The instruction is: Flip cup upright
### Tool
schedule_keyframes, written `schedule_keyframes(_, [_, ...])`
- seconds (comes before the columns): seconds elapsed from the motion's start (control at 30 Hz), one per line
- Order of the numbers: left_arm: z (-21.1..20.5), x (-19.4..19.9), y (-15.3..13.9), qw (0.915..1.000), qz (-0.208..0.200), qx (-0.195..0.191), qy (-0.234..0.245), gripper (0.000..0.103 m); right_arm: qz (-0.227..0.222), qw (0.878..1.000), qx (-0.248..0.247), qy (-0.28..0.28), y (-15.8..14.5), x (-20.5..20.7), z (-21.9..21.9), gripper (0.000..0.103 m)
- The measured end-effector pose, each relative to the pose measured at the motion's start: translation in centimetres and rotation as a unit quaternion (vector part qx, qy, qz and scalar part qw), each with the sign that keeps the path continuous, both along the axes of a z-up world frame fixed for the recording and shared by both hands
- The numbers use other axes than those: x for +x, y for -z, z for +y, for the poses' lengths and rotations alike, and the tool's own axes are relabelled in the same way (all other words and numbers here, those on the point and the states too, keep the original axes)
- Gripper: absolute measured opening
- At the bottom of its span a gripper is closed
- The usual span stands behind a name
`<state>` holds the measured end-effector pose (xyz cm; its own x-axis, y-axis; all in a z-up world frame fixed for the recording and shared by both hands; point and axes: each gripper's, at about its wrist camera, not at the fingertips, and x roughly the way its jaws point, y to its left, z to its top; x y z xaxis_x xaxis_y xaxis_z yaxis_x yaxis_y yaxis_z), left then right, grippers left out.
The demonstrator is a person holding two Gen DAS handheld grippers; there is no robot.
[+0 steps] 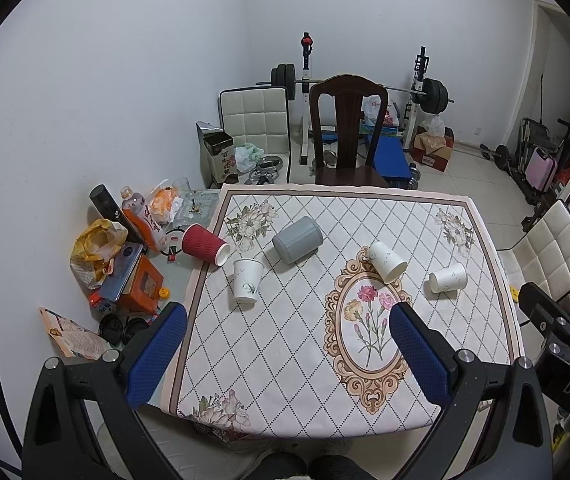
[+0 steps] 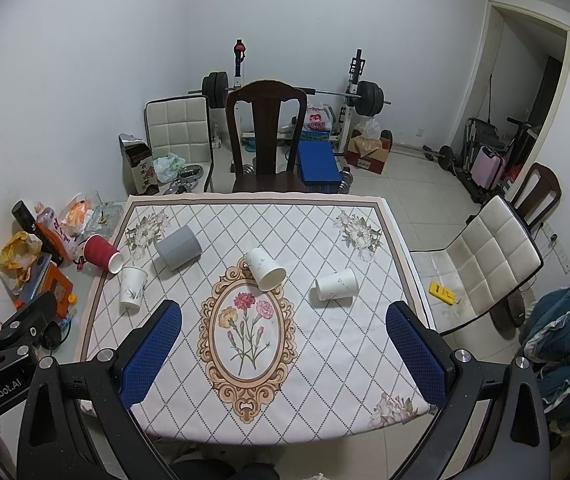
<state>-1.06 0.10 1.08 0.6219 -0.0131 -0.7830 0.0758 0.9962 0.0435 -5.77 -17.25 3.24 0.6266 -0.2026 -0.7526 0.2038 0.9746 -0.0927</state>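
Observation:
On the floral tablecloth [image 1: 285, 360] [image 2: 325, 360] lie several cups. A red ribbed cup [image 1: 204, 244] [image 2: 102, 256] lies on its side at the left edge. A grey cup [image 1: 297, 239] [image 2: 178, 247] lies on its side. A white paper cup [image 1: 247, 280] [image 2: 132, 287] stands with its wide rim up. Two white cups lie on their sides: one in the middle [image 1: 387, 261] [image 2: 265, 268], one to the right [image 1: 447, 278] [image 2: 336, 284]. My left gripper [image 1: 288, 320] and right gripper [image 2: 284, 318] are open, empty, held above the table's near side.
Clutter of bottles, bags and boxes [image 1: 125, 248] crowds the table's left side. A dark wooden chair [image 1: 347, 132] stands at the far edge, a white padded chair [image 2: 493, 256] at the right. A barbell rack [image 1: 365, 88] stands at the back wall.

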Motion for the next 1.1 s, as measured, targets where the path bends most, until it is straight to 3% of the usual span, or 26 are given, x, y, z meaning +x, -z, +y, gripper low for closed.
schedule_keyframes(0.4, [-0.1,-0.2,-0.1,1.0000,0.003,0.001,-0.004,0.103,0.004,1.000,0.007,-0.003,-0.6,0.7,-0.3,0.103])
schedule_keyframes(0.57, [-0.6,1.0,2.0,0.9994,0.024,0.011,-0.021,0.103,0.020,1.000,0.014,-0.003,0.9,1.5,-0.9,0.103])
schedule_keyframes(0.83, [-0.4,4.5,10.4,0.9907,0.101,0.053,-0.073,0.103,0.109,0.994,0.019,-0.001,10.1,5.9,-3.0,0.103])
schedule_keyframes(1.1, [1.1,7.6,17.3,0.9784,0.173,0.079,-0.081,0.103,0.194,0.981,0.025,0.001,20.8,9.4,-3.8,0.103])
